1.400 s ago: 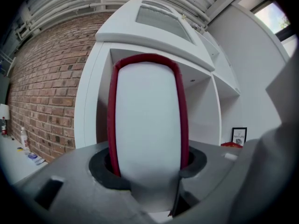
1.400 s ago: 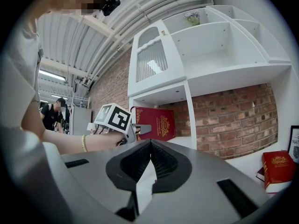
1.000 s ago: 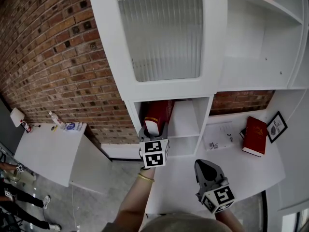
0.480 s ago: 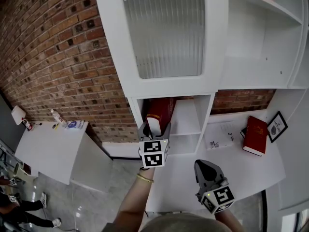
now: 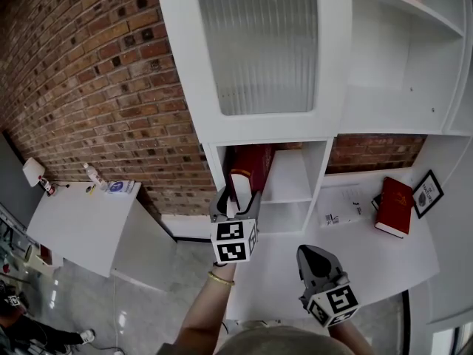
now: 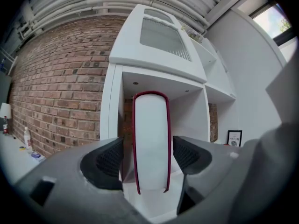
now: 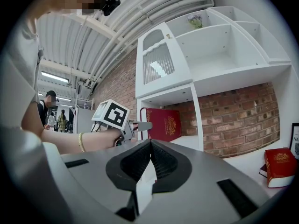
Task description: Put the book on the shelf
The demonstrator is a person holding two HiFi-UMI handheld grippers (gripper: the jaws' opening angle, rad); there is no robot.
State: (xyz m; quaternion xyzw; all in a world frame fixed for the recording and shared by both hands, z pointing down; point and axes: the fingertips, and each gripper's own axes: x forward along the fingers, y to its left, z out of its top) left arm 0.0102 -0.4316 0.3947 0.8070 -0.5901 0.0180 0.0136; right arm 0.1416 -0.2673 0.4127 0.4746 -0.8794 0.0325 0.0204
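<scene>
A dark red book (image 5: 252, 168) stands upright at the left side of the white shelf cubby (image 5: 293, 180), its white page edge (image 6: 150, 139) facing me. My left gripper (image 5: 236, 198) is right in front of it, and its jaws reach past both covers. The left gripper (image 6: 148, 155) is open: a gap shows between each pad and the book. My right gripper (image 5: 316, 257) hangs lower, over the white desk, away from the shelf. In its own view the right gripper (image 7: 150, 149) has its pads pressed together with nothing between them.
A second red book (image 5: 392, 205) lies on the desk (image 5: 295, 287) at the right, beside a framed picture (image 5: 426, 193) and a printed sheet (image 5: 340, 207). A glass-fronted cabinet door (image 5: 259, 46) hangs above the cubby. A white side table (image 5: 74, 228) stands against the brick wall at left.
The left gripper's jaws have spread off the book's covers, and the book stays standing in the cubby. The left gripper has drawn back slightly. The right gripper has not moved.
</scene>
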